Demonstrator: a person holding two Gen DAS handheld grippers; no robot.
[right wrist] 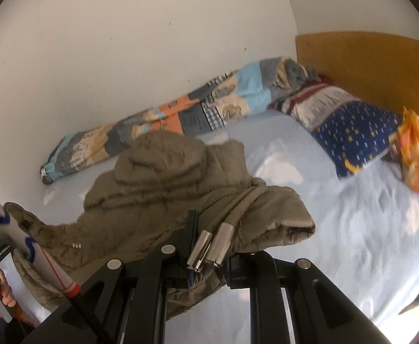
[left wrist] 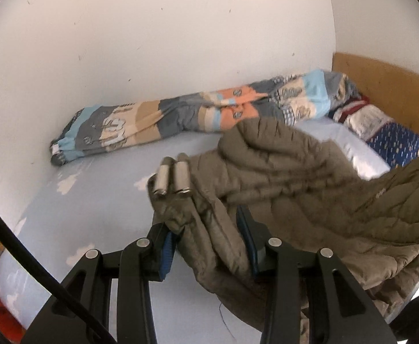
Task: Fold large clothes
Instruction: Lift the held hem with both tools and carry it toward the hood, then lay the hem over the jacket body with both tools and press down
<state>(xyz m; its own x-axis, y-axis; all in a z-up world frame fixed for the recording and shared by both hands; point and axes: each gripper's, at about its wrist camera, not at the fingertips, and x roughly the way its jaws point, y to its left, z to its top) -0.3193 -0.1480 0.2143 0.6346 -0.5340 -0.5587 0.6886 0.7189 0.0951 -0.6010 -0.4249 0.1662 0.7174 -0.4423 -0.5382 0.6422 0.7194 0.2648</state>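
Left wrist view: left gripper (left wrist: 209, 246) jaws part-closed, clamping the olive quilted jacket (left wrist: 310, 177) edge beside two metal cord tips (left wrist: 172, 179). Jacket hangs lifted over the pale blue bed (left wrist: 100, 206). Patchwork duvet (left wrist: 180, 117) along the wall.

Right wrist view: right gripper (right wrist: 209, 261) jaws nearly closed on jacket (right wrist: 166, 183) fabric, cord tips (right wrist: 212, 245) between them. Pillow (right wrist: 350, 126) by headboard.

Olive-brown quilted jacket (left wrist: 310, 177), pale-blue cloud-print sheet (left wrist: 100, 209), patchwork duvet (left wrist: 180, 114)
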